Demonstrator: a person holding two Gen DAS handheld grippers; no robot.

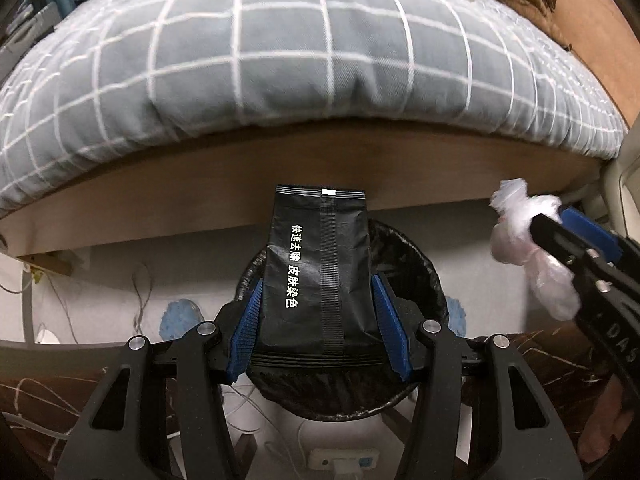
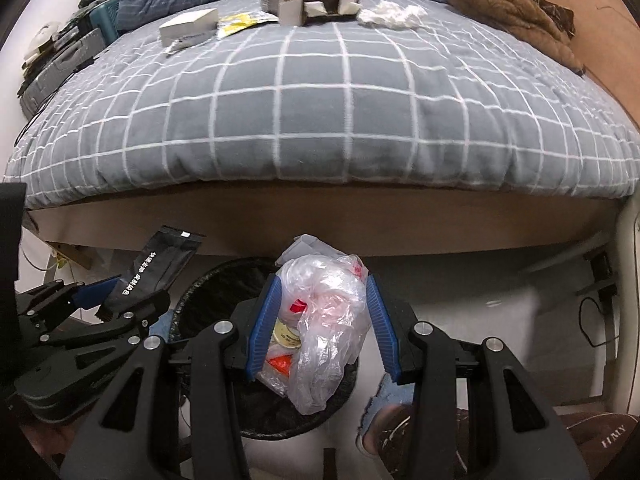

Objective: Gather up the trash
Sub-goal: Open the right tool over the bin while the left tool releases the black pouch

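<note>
The left gripper [image 1: 318, 320] holds a black packet [image 1: 320, 272] tight in its jaws, right above the black trash bin [image 1: 420, 248] on the floor. Beside it, the right gripper [image 2: 322, 328] has its jaws closed on a crumpled clear plastic bag [image 2: 328, 320], also over the bin. Farther back is the bed [image 2: 320, 120], with small boxes [image 2: 308, 2] and white tissue [image 2: 390, 14] on it.

Bin [image 1: 420, 396] before bed [image 1: 304, 72], pouch [image 1: 320, 272] left of bag [image 2: 324, 320], seemingly above bin
</note>
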